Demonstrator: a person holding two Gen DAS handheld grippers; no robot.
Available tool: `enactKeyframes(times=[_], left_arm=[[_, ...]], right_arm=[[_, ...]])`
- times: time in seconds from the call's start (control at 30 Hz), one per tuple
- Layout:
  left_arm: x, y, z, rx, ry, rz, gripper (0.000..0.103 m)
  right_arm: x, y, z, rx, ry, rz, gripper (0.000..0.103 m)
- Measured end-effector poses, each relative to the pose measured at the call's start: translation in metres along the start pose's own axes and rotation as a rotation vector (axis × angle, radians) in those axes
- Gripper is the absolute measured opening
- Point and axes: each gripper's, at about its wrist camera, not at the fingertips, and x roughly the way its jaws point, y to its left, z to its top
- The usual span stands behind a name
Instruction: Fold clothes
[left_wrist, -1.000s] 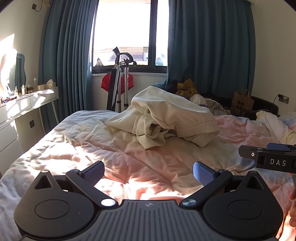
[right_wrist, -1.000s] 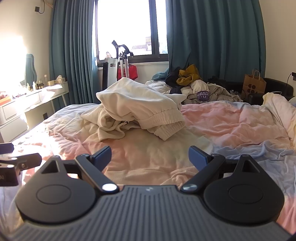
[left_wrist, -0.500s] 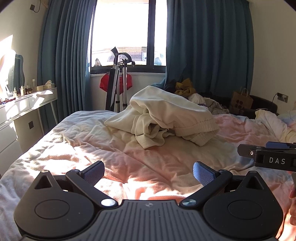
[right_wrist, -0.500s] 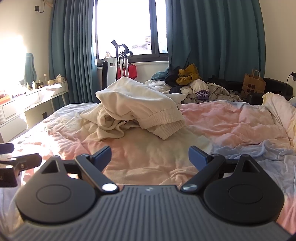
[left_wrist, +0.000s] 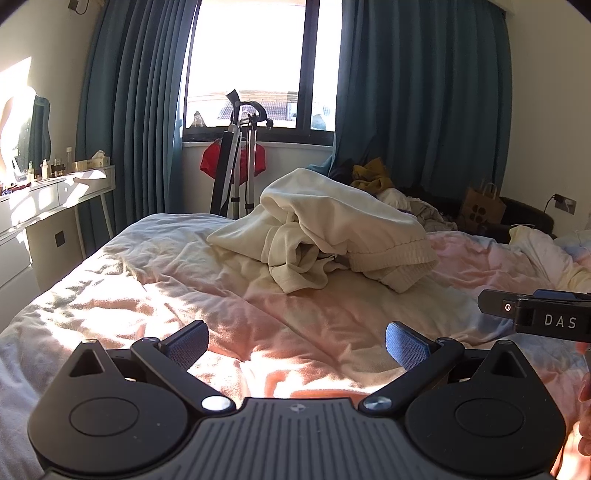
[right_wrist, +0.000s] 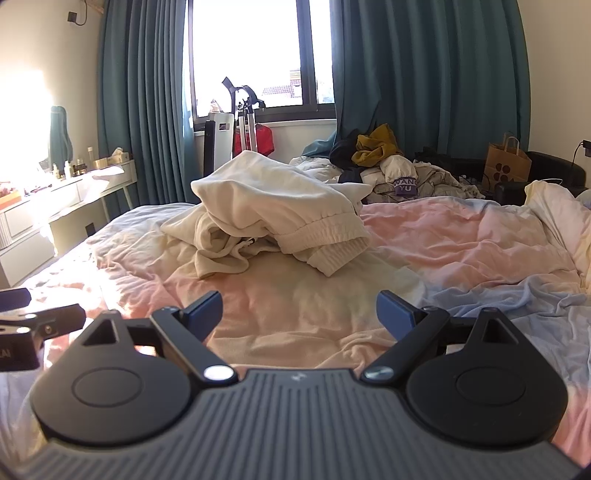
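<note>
Far left: white dresser (left_wrist: 55, 195) w/ small bottles on top, sunlit; mirror (left_wrist: 38, 129) on wall above. Teal curtains (left_wrist: 133, 110) either side of bright window (left_wrist: 251, 62). Under window: folded metal stand (left_wrist: 240, 166) upright, red item (left_wrist: 232, 162) behind it.

Foreground left: left gripper (left_wrist: 297, 341) low over bed (left_wrist: 166, 280), fingers spread wide, nothing between blue pads (left_wrist: 186, 341). Not touching any garment; hovering above rumpled pink/cream duvet in sun patch.

Centre: cream sweatshirt (left_wrist: 332, 229) crumpled in a heap mid-bed, unfolded, ribbed cuff/hem (left_wrist: 391, 258) hanging toward the near-right side. Well apart from both grippers, straight ahead of each. In right wrist view same cream sweatshirt (right_wrist: 273, 206) sits centre-left, drawstring peeking from underneath.

Right gripper (right_wrist: 299, 312) also spread wide, empty, held over duvet beside the left one; its side visible at right edge of left wrist view (left_wrist: 539, 317), marked "DAS". Edge of a hand (left_wrist: 585, 417) barely visible bottom right in left wrist view.

Behind bed, right of centre: pile of other clothes (right_wrist: 391, 166), mustard piece on top, purple patch w/ letters lower down. Further right: brown paper bag (right_wrist: 506, 166) w/ handles, standing upright near dark furniture (right_wrist: 554, 170). Far right: cream bedding (right_wrist: 557, 214) bunched at bed edge; wall socket w/ plug (left_wrist: 563, 203).
</note>
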Motion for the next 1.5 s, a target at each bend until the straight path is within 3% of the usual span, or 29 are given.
enactKeyframes(times=[0.27,0.57,0.83,1.0,1.07,1.17,1.23,1.27,1.37,1.5], left_arm=[[0.045,-0.033,0.025,0.013,0.078,-0.088,0.103],[0.166,-0.121,0.065,-0.019,0.165,-0.225,0.101],[0.27,-0.191,0.085,0.037,0.162,-0.206,0.095],[0.318,-0.218,0.087,0.049,0.177,-0.115,0.091],[0.334,-0.221,0.088,0.041,0.187,-0.074,0.083],[0.351,-0.218,0.088,-0.016,0.225,-0.023,0.059],[0.359,-0.212,0.088,-0.079,0.258,-0.001,0.029],[0.358,-0.207,0.09,-0.112,0.261,0.002,0.021],[0.349,-0.195,0.099,-0.18,0.257,0.004,0.014],[0.302,-0.179,0.117,-0.157,0.202,-0.009,0.012]], right_arm=[[0.001,-0.024,0.002,0.088,0.003,-0.039,0.092],[0.01,-0.073,0.003,0.169,0.016,-0.103,0.092],[0.041,-0.116,-0.013,0.285,0.069,-0.129,0.092],[0.058,-0.128,-0.022,0.329,0.099,-0.118,0.092],[0.062,-0.129,-0.025,0.321,0.102,-0.131,0.092],[0.068,-0.129,-0.028,0.303,0.104,-0.153,0.092],[0.072,-0.13,-0.03,0.291,0.106,-0.168,0.092],[0.074,-0.13,-0.031,0.285,0.107,-0.176,0.092],[0.073,-0.134,-0.029,0.301,0.103,-0.187,0.092],[0.062,-0.134,-0.024,0.304,0.051,-0.178,0.092]])
